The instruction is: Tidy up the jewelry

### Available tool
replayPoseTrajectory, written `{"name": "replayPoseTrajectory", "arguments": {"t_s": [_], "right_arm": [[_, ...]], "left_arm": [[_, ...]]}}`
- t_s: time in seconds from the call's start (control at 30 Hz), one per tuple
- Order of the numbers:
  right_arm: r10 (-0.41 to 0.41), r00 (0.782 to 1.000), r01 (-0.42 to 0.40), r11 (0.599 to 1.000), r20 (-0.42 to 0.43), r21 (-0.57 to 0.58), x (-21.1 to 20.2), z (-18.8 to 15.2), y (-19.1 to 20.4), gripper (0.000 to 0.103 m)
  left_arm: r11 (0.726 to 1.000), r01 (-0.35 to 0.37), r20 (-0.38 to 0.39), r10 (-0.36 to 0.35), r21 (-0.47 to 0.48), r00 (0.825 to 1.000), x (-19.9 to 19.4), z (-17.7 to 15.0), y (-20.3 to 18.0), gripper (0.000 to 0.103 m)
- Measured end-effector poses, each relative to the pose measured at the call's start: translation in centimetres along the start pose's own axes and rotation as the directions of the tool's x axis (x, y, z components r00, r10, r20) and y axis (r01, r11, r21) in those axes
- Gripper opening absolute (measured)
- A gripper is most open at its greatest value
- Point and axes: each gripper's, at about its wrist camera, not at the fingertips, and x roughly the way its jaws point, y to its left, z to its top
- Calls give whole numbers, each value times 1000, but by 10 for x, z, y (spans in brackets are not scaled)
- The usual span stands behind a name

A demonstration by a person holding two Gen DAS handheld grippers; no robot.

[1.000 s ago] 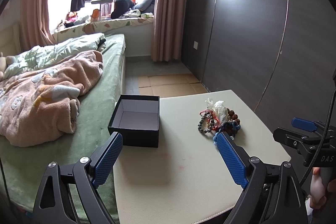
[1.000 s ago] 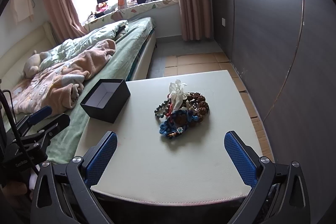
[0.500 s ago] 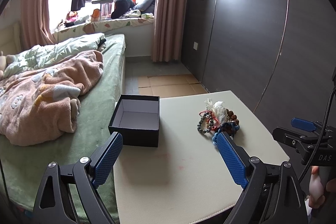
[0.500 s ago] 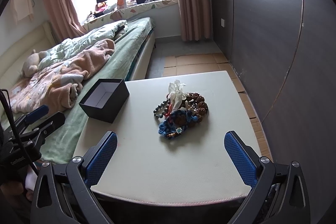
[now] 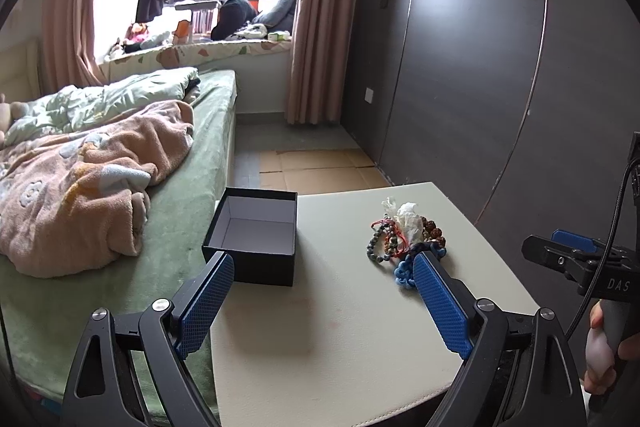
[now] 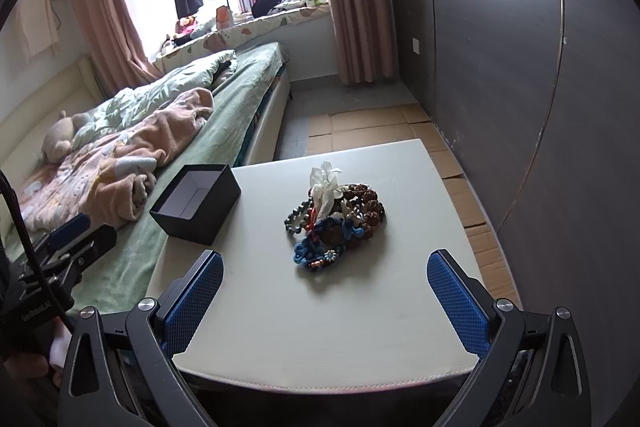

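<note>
A heap of beaded bracelets and cords (image 6: 335, 221) with a white ribbon on top lies mid-table; in the left wrist view the same jewelry heap (image 5: 404, 239) sits right of centre. An open, empty black box (image 5: 254, 235) stands at the table's left edge, next to the bed; it is also the black box (image 6: 196, 203) in the right wrist view. My left gripper (image 5: 322, 269) is open over the near table, nothing between its blue pads. My right gripper (image 6: 325, 267) is open too, short of the heap, empty.
The cream table (image 6: 320, 315) stands between a bed (image 5: 100, 163) with blankets on the left and a dark wardrobe wall (image 6: 520, 67) on the right. Cardboard sheets (image 5: 320, 167) cover the floor beyond. A hand (image 5: 600, 347) holds the right gripper's handle.
The right gripper has crept slightly closer to the jewelry heap. The left gripper has stayed where it was.
</note>
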Motion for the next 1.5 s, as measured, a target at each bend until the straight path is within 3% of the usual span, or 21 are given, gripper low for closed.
{"name": "replayPoseTrajectory", "arguments": {"t_s": [0.3, 0.73, 0.9, 1.1, 1.37, 1.5], "right_arm": [[5, 1000, -8, 994, 23, 111, -2, 12, -25, 103], [11, 1000, -6, 955, -13, 295, 25, 26, -64, 103], [9, 998, 14, 946, -67, 325, 37, 25, -71, 103], [29, 994, 15, 924, -109, 381, 50, 23, -83, 103], [91, 985, -13, 886, -147, 464, 69, 21, -94, 102], [102, 983, -20, 885, -152, 464, 72, 21, -91, 101]], "left_arm": [[998, 40, 0, -40, -45, 999, 12, 10, -14, 91], [991, 103, -101, -112, -84, 989, 73, 9, -44, 91], [982, 142, -160, -162, -126, 974, 99, 3, -48, 91], [978, 160, -227, -187, -130, 956, 127, -4, -56, 80], [974, 182, -346, -219, -137, 912, 164, -21, -71, 72], [979, 168, -358, -200, -120, 912, 172, -25, -78, 71]]}}
